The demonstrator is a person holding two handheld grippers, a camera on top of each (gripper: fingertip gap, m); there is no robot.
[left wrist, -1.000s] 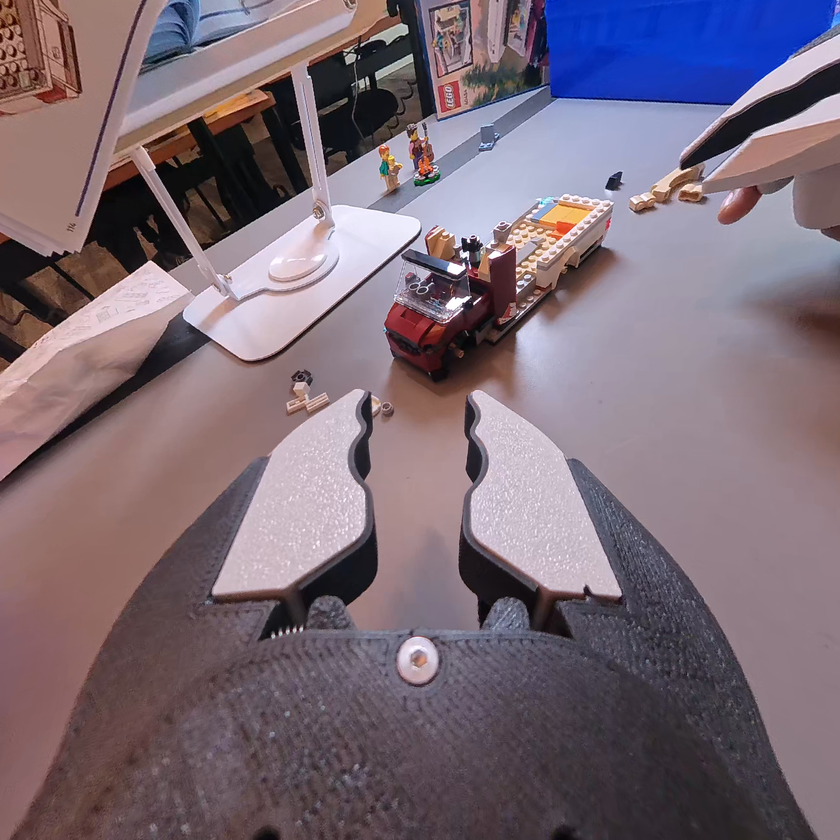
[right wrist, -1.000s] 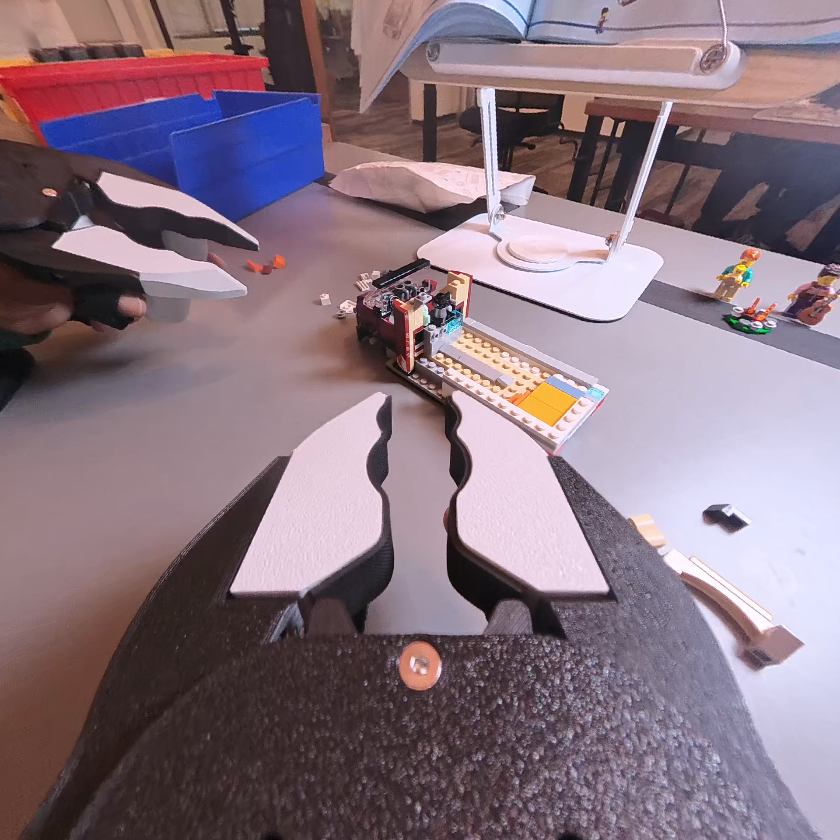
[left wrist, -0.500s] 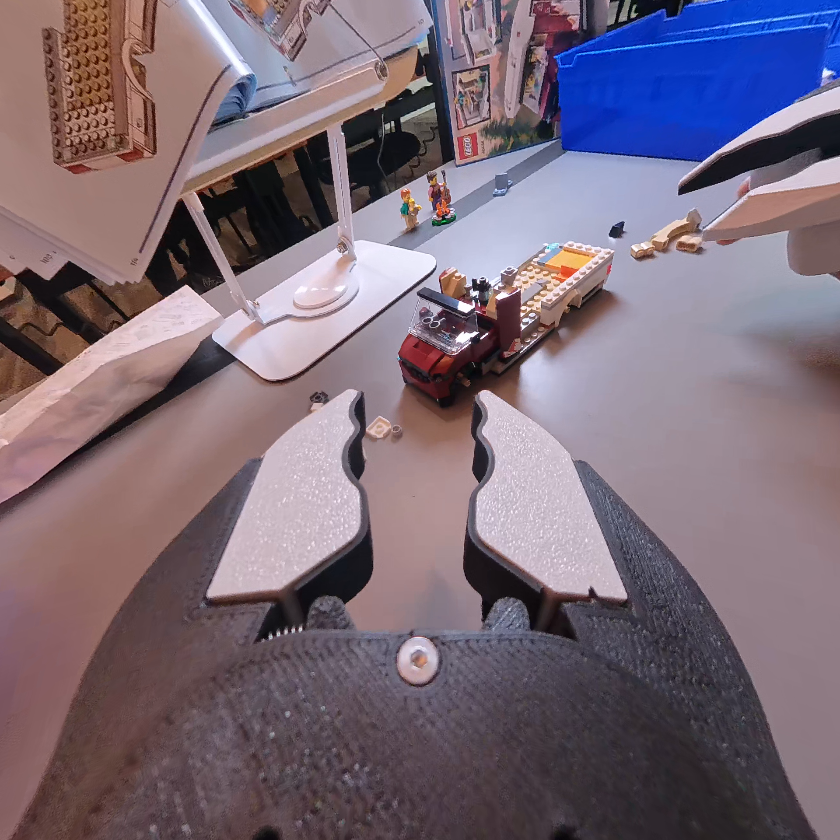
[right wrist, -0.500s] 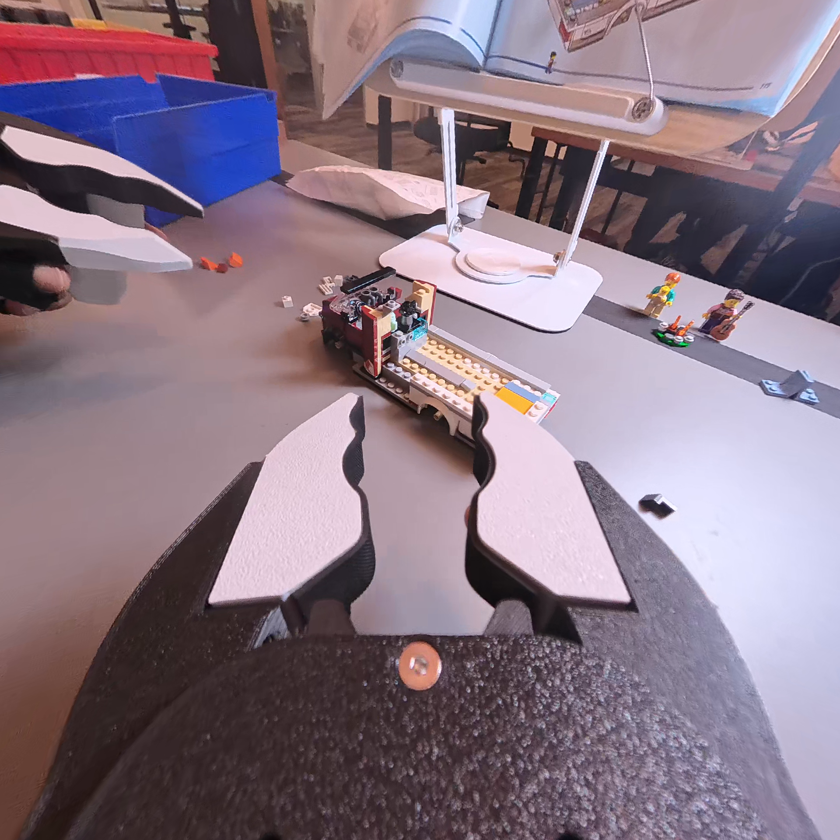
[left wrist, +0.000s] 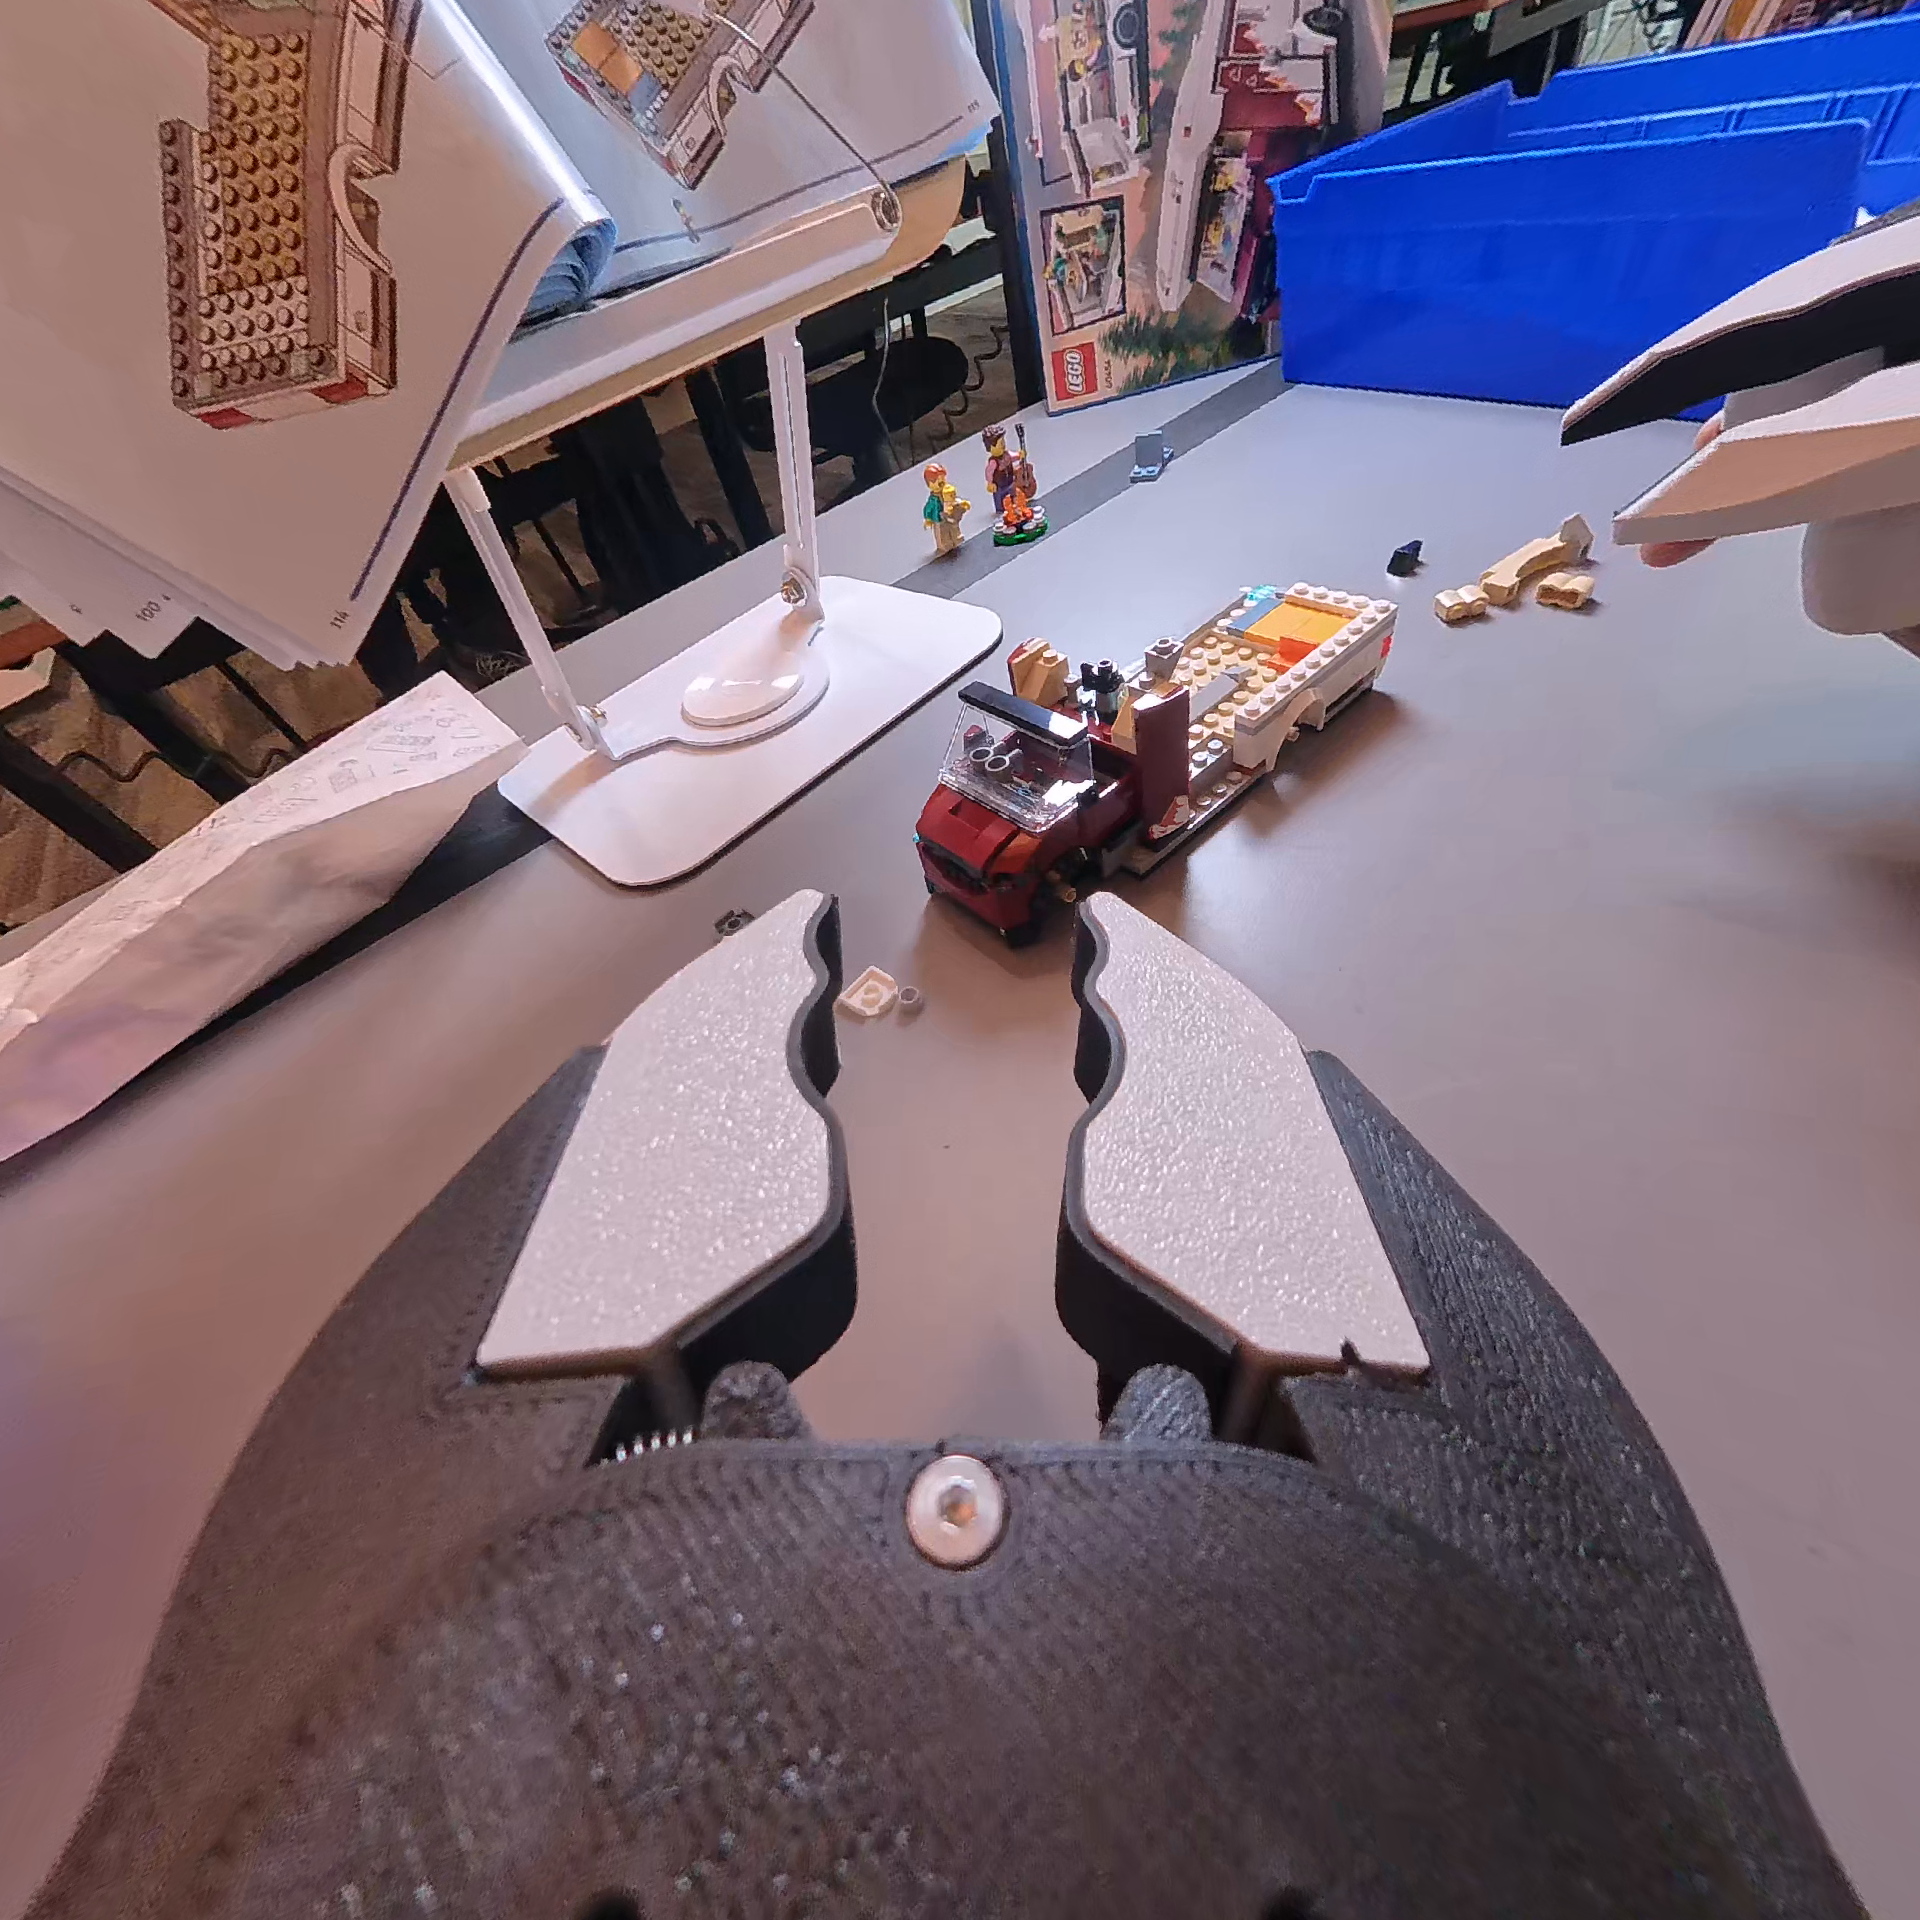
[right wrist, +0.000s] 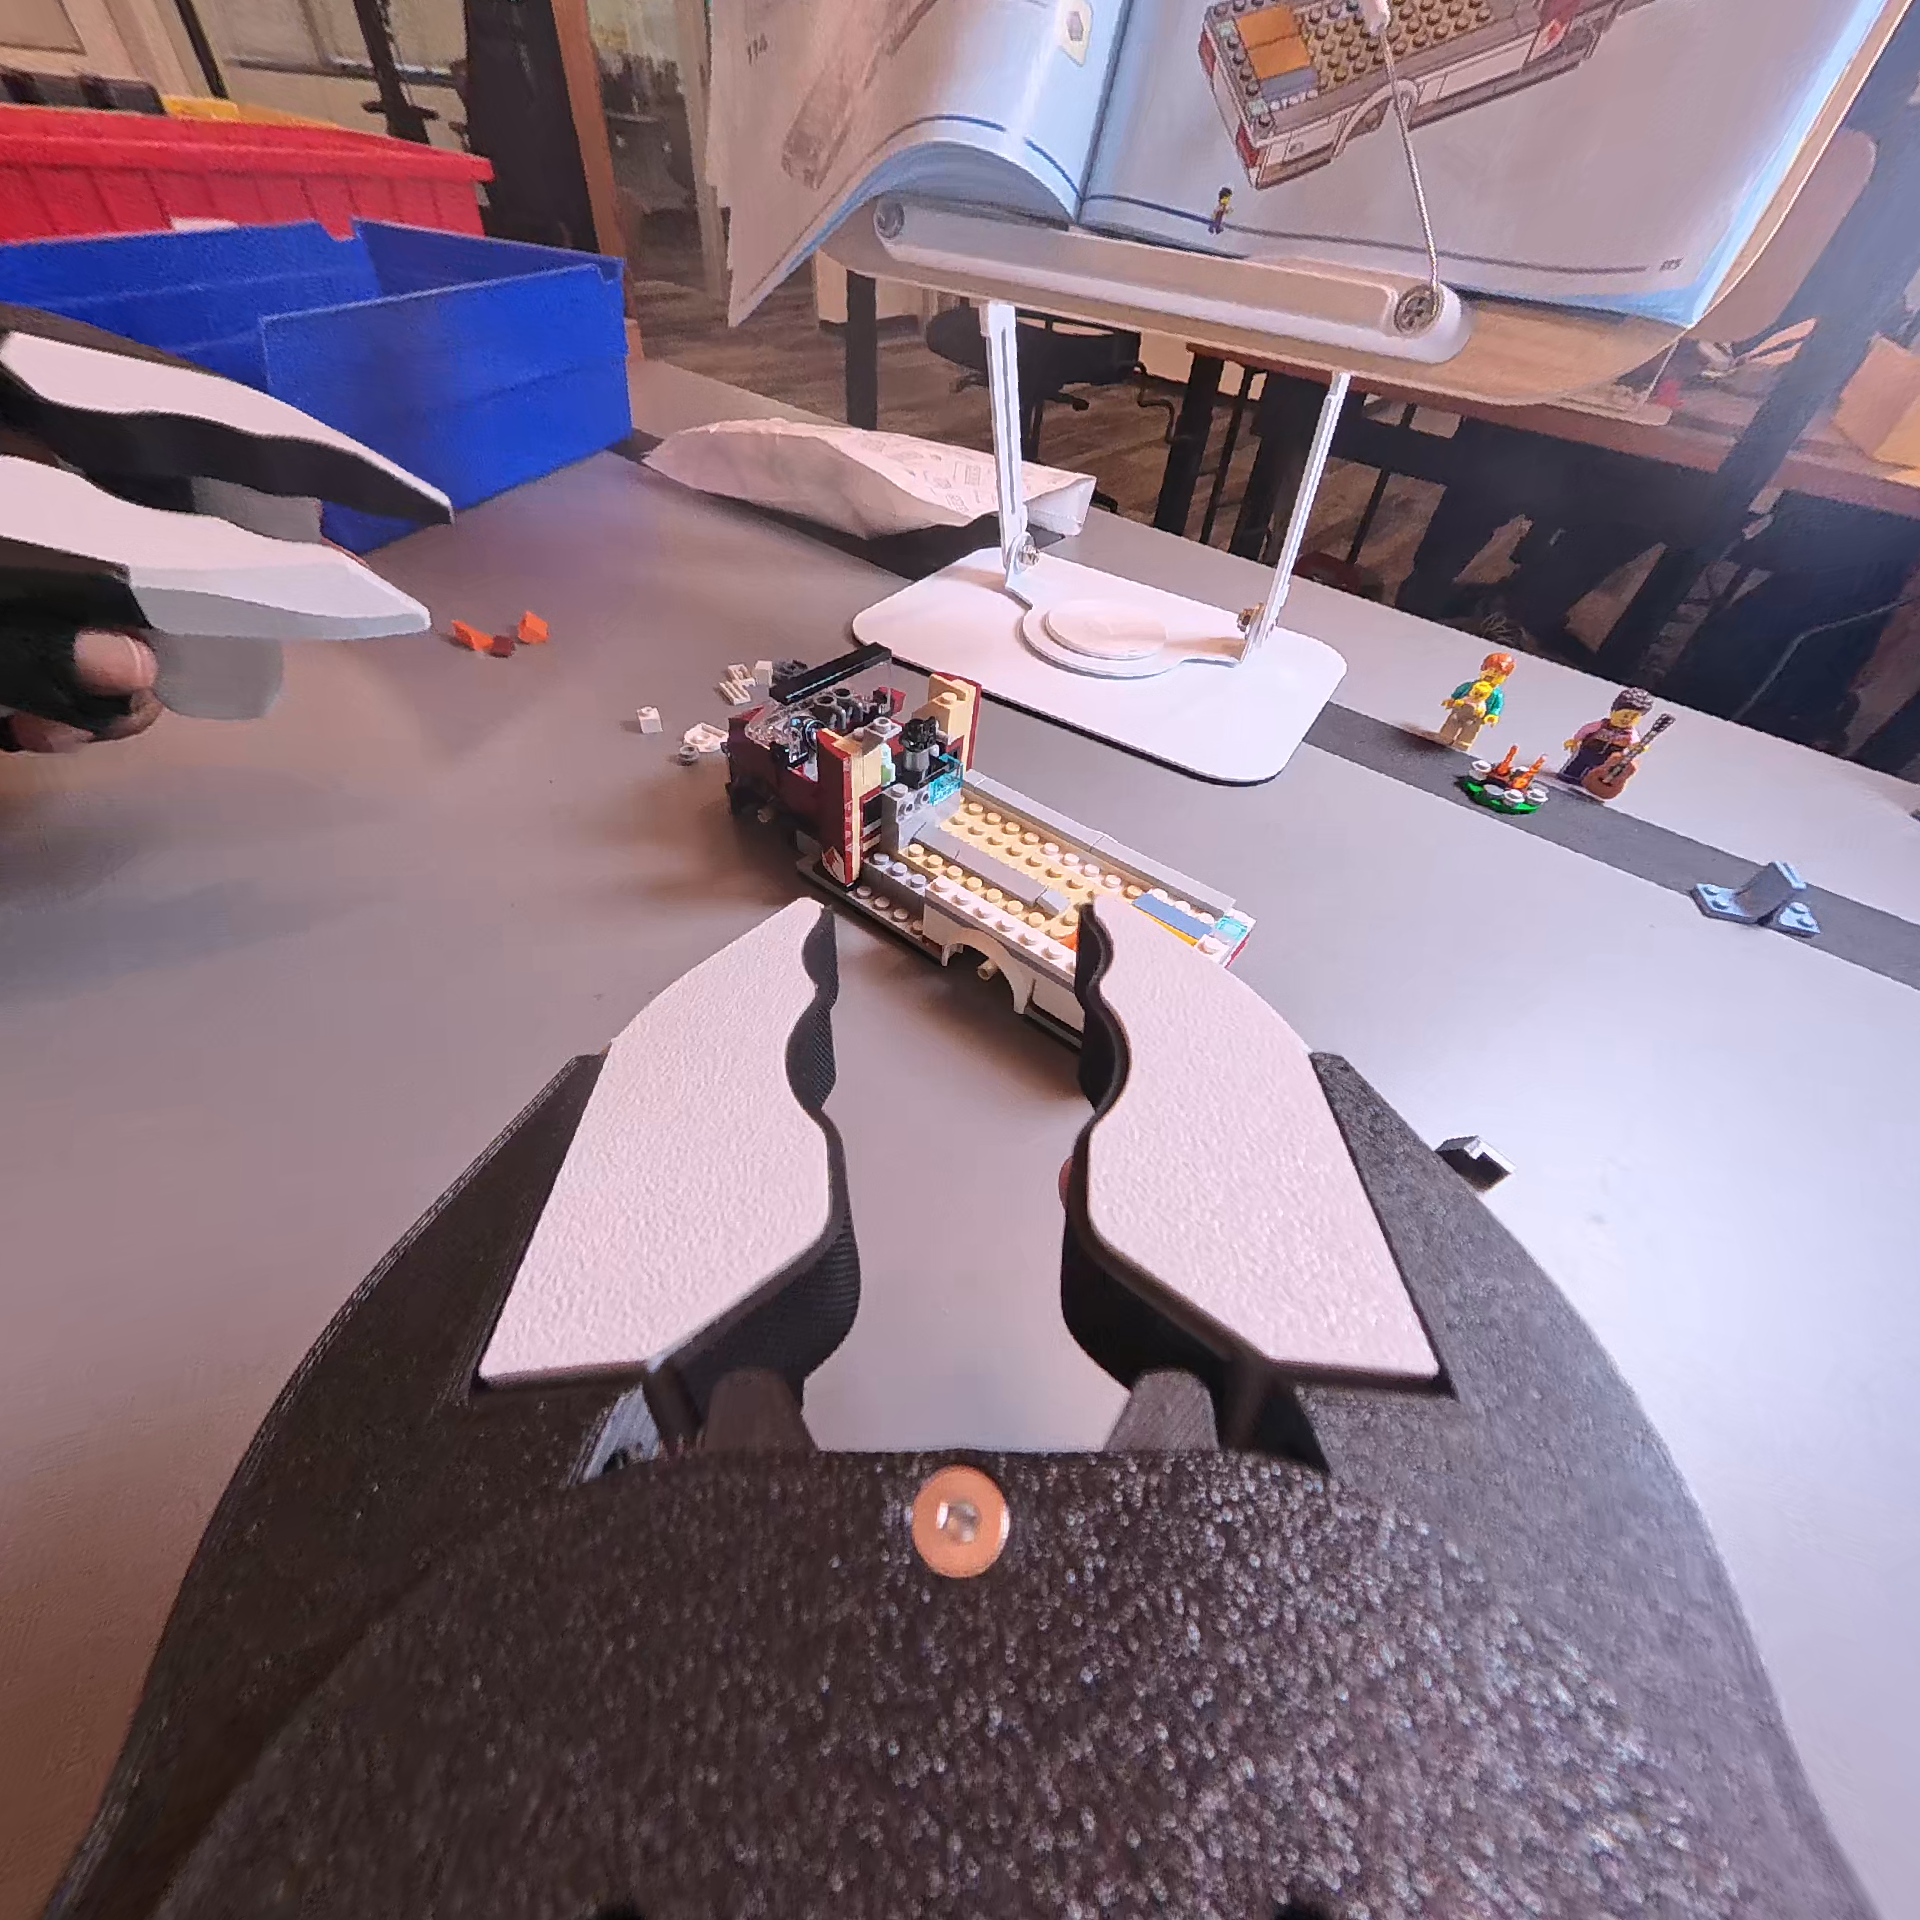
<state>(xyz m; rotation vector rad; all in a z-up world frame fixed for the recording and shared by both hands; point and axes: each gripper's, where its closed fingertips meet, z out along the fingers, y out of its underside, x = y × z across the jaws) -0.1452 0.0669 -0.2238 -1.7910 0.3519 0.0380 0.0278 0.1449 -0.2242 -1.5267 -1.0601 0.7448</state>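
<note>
Desk: a smooth grey desk (left wrist: pixel 1455 1039) with a dark strip along its far side is seen; it carries a part-built toy-brick truck with dark red cab and tan studded bed (left wrist: pixel 1143 748).
Room: blue plastic bins (left wrist: pixel 1558 208) and a red plastic bin (right wrist: pixel 208 166) stand at the desk's far edge; dark chairs and other desks are seen behind.
Stand: a white metal book stand (left wrist: pixel 748 727) holds an open instruction booklet (left wrist: pixel 312 260), at 11 o'clock from the truck in the left wrist view.
Left claw: the left claw (left wrist: pixel 951 914) is held open and empty; a small white tile piece (left wrist: pixel 868 989) lies on the desk between its tips, untouched, and the cab lies just beyond at 12 o'clock.
Right claw: the right claw (right wrist: pixel 951 920) is held open and empty, the truck's bed end just beyond its tips.
Minifigures: two toy figures (right wrist: pixel 1538 727) stand on the dark strip.
</note>
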